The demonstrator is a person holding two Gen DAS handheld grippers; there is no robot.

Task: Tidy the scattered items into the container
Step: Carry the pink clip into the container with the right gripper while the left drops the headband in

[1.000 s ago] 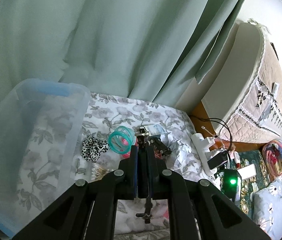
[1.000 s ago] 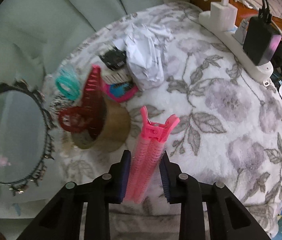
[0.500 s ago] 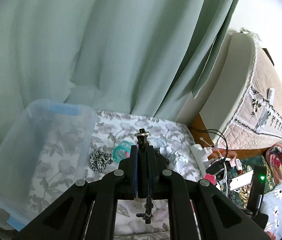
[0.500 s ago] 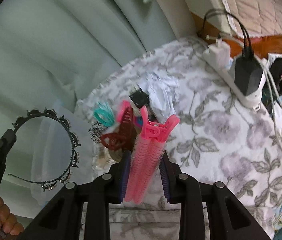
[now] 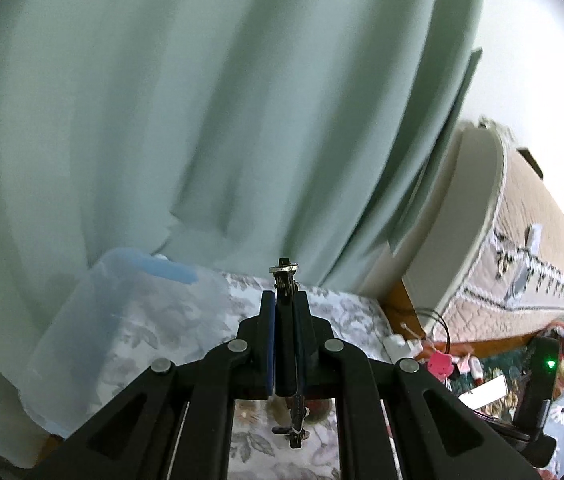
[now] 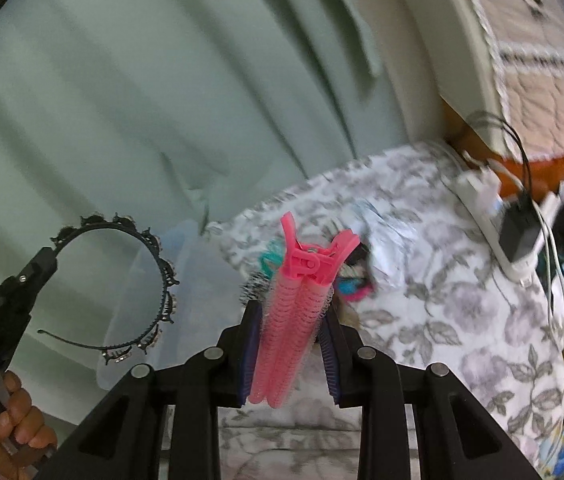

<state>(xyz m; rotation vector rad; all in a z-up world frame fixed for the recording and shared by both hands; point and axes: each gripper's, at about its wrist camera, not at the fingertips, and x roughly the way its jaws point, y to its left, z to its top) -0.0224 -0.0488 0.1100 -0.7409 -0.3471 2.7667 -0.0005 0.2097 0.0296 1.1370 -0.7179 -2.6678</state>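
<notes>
Open container [image 5: 93, 320], curtain [image 5: 209, 120] close behind

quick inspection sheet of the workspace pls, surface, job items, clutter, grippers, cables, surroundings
surface: floral grey-and-white cloth, mostly bare on its right part.
job's things: black headband and pink roller clip both lifted off the cloth; clear plastic container stands at the left edge, nothing seen inside.
clutter: teal hair tie, crumpled white paper and some blurred small items bunched behind the clip.
grippers: left gripper shut on the headband's end; right gripper shut on the roller clip.
cables: white power strip with a black charger, black and white leads trailing off the right edge.
surroundings: green curtain behind; quilted cover to the right.
</notes>
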